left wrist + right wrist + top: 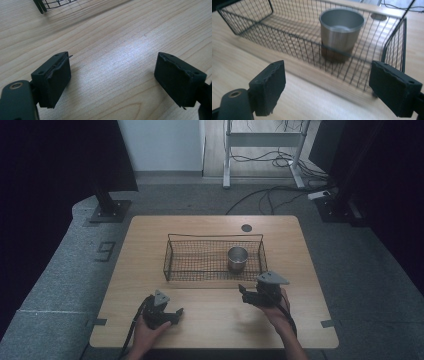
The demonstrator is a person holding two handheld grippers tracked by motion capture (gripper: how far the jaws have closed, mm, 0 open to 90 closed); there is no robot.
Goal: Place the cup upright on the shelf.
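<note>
A black wire basket point(172, 251) sits in the middle of the wooden table point(150, 235), with a steel cup point(237, 258) standing upright in its right half. My right gripper point(244, 294) hovers just in front of the basket's near right corner, open and empty. In the right gripper view the cup point(341, 32) stands behind the basket's near wall point(294, 40), between my spread jaws. My left gripper point(176, 315) rests near the table's front edge at the left, open and empty, over bare wood point(112, 55). A corner of the basket point(53, 3) shows at the top of the left gripper view.
A round cable hole point(246, 227) lies in the table behind the basket. Stand bases point(110, 210) and loose cables point(280, 190) are on the carpet beyond the table. Bare wood stretches left and right of the basket.
</note>
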